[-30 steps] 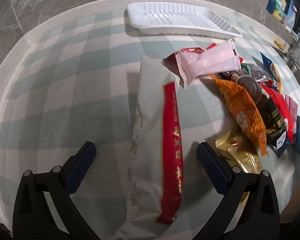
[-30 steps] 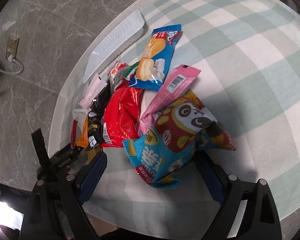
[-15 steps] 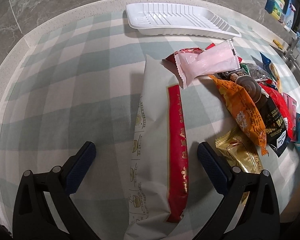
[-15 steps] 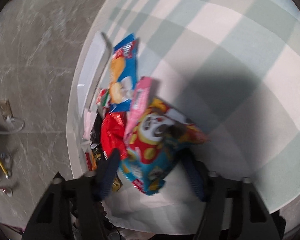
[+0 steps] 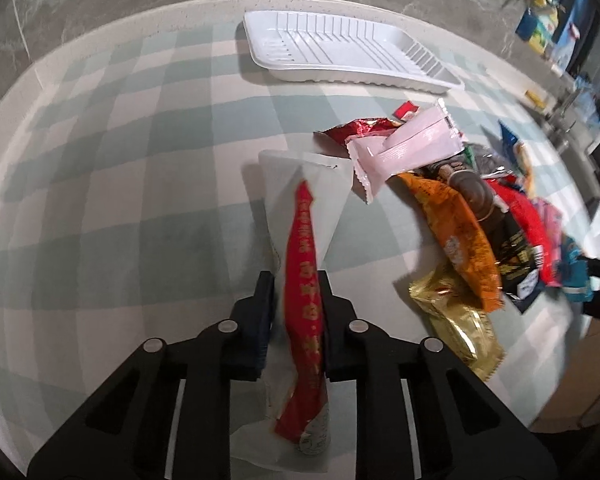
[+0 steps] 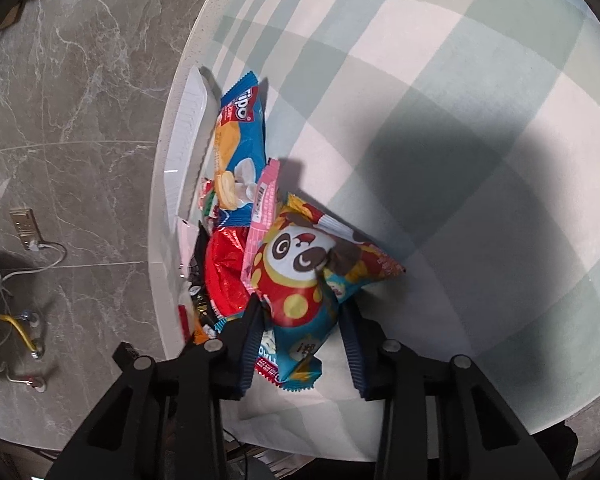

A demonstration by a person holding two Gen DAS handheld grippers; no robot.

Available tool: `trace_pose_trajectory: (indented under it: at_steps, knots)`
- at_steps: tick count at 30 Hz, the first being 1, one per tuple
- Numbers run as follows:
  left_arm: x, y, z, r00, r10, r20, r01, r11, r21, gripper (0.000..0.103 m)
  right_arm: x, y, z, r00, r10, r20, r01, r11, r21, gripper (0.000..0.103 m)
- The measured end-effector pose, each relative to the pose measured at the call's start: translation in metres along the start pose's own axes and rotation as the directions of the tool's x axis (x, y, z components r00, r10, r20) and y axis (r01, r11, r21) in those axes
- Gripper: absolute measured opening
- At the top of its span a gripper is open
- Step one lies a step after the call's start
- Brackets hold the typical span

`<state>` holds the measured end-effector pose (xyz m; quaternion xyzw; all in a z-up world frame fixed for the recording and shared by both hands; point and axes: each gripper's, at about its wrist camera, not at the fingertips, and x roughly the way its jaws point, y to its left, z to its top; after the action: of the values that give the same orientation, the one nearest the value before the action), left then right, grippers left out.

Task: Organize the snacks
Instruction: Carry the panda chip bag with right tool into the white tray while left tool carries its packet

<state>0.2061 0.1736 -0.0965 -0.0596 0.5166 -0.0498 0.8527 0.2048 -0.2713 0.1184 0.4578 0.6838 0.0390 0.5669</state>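
A long white packet with a red stripe (image 5: 284, 176) lies on the checked tablecloth, and my left gripper (image 5: 298, 312) is shut on its near end, pinching it into a ridge. In the right wrist view, a puffy blue and red panda snack bag (image 6: 300, 264) sits between the closing jaws of my right gripper (image 6: 302, 322). Both pads press its sides. A white ribbed tray (image 5: 340, 40) stands at the far edge of the table and holds nothing; it also shows edge-on as the tray (image 6: 188, 128).
A pile of snacks lies right of the white packet: a pink packet (image 5: 412, 144), an orange bag (image 5: 460, 240), a gold bag (image 5: 456, 320), and black and red ones. A blue Tipo packet (image 6: 240, 140) and a red bag (image 6: 224, 272) lie beside the panda bag. The table edge runs close by.
The left jaws went from wide open to shut on the white packet, which folded up between them. The right jaws narrowed onto the panda bag while the gripper rolled and moved in.
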Motion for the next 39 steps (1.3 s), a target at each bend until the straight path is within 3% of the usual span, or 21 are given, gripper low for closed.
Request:
trace_pose_trajectory:
  at_steps: [12,18,26,39]
  knots:
    - [-0.035,0.007,0.004,0.992,-0.123,0.031,0.124,0.991,-0.052,0.016,-0.025,-0.002,0.002,0.995,0.103,-0.005,-0.102,0.993,0.058,0.040]
    - [-0.050,0.005,0.026,0.982,-0.175,0.072,0.179,0.982,-0.065,0.016,-0.028,0.011,0.011,0.987,0.158,-0.004,-0.158,0.985,0.074,0.040]
    - [-0.065,0.000,0.071,0.965,-0.234,0.116,0.239,0.970,-0.036,0.016,-0.022,0.055,0.040,0.975,0.222,-0.031,-0.221,0.975,0.028,0.040]
    - [-0.059,0.008,0.160,0.955,-0.267,0.129,0.269,0.963,0.005,0.016,0.000,0.158,0.110,0.978,0.200,-0.067,-0.208,0.964,-0.165,0.040]
